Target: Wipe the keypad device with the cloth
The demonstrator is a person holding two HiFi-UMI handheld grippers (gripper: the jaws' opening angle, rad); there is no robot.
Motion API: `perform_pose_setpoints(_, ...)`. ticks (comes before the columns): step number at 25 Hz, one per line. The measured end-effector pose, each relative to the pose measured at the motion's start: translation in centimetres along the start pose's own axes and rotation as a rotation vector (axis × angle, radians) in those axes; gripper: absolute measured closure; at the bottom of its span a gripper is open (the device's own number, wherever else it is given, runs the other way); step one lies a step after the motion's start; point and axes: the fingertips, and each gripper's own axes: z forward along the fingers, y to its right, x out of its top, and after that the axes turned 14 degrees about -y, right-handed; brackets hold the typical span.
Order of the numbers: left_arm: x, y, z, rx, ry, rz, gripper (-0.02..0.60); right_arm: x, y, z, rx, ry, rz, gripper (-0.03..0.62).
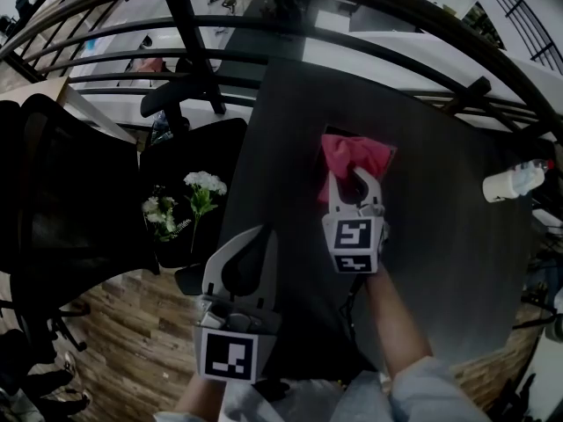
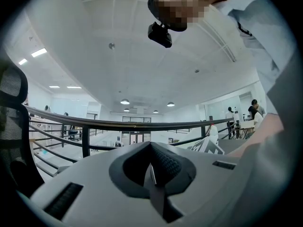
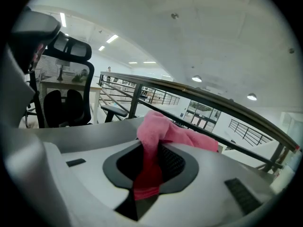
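Note:
My right gripper [image 1: 354, 179] is shut on a pink cloth [image 1: 356, 155], which bunches out past the jaw tips over the dark table [image 1: 440, 262]. The right gripper view shows the cloth [image 3: 158, 126] pinched between the ribbed pads of that gripper [image 3: 151, 160], one corner hanging down inside. My left gripper [image 1: 264, 234] hovers near the table's left front edge, shut on nothing. In its own view the left gripper [image 2: 151, 167] points up at a railing and the ceiling, jaws pressed together. I cannot make out a keypad device in any view.
A white bottle [image 1: 515, 181] lies at the table's right edge. Left of the table stand white flowers [image 1: 201, 192] and a black office chair [image 1: 62, 192] on a wooden floor. A dark metal railing [image 1: 264, 25] runs behind the table.

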Motion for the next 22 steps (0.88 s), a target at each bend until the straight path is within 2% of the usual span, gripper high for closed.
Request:
perform_pose_setpoints(14, 0.3, 1.6, 0.9, -0.021, -0.003, 0.001, 0.58, -3.2, -1.9, -0.3, 0.091, -0.067, -0.005, 0.516)
perform_pose_setpoints(18, 0.4, 1.8, 0.9, -0.021, -0.003, -0.002, 0.58, -3.6, -0.8, -1.8, 0.088, -0.06, 0.033, 0.516)
perform_pose_setpoints(22, 0.8, 2.0, 1.0, -0.029, 0.006, 0.001, 0.58, -2.6, 1.5, -3.9, 0.046, -0.015, 0.082, 0.516)
